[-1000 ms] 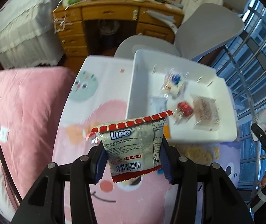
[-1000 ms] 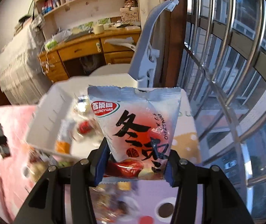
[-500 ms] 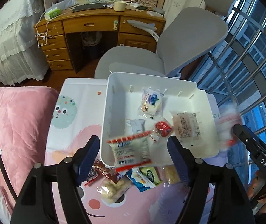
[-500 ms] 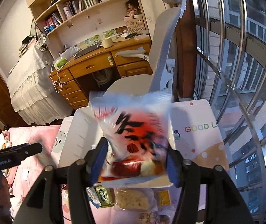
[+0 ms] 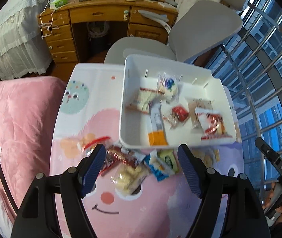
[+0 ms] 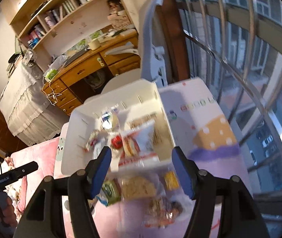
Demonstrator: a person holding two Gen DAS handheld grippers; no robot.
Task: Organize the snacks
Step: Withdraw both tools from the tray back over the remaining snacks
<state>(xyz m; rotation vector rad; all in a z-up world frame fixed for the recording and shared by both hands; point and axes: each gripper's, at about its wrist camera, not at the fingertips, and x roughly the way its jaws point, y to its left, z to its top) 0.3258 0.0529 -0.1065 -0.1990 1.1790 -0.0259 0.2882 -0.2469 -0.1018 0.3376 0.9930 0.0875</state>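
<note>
1. Bedroom table with a cartoon cloth [image 5: 93,119] carries a white bin [image 5: 125,107] already holding several snack packets [image 5: 210,123].
2. Left gripper [image 5: 141,168] and right gripper [image 6: 141,168] both gape empty, the right's jaws just widening.
3. Next, I judge: grab loose snacks [image 5: 129,176] lying below the bin.

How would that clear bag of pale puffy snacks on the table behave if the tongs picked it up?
The clear bag of pale puffs looks light and air-filled, so it would probably lift easily. Its glossy, crinkled film may slip or sag. The puffs could crush under a hard squeeze.
</note>
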